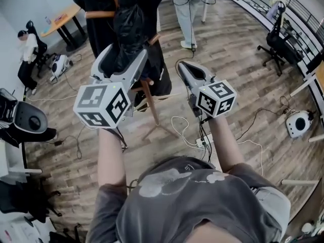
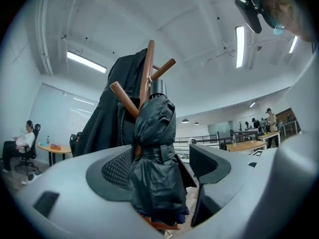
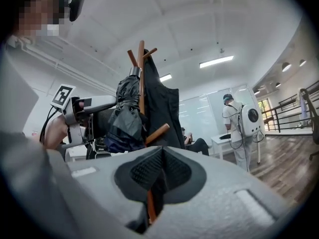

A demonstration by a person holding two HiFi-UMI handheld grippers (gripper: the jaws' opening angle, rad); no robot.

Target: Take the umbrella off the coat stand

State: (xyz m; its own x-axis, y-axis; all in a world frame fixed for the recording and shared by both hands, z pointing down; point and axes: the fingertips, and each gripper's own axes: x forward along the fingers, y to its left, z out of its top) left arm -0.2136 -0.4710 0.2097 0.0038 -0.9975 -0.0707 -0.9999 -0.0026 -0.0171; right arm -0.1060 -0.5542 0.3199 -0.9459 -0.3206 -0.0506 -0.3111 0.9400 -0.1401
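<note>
I'm looking into an open-plan office that doubles as a robotics lab. A wood-plank floor point(image 1: 243, 85) runs out to a black railing point(image 1: 283, 4), and a wheeled office chair point(image 1: 276, 39) stands at the desks along it. A person point(image 1: 28, 47) sits near a round tabletop point(image 1: 61, 18). Strip lights point(image 2: 85, 62) cross the white ceiling. Loose cables point(image 1: 182, 128) and a power strip point(image 1: 202, 142) lie by the coat stand point(image 1: 151, 103).

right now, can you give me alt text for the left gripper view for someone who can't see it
A folded black umbrella hangs on a wooden coat stand, between the open jaws of the left tool. A black coat hangs on the same stand behind it, in a bright office with a seated person by a desk at far left.
</note>
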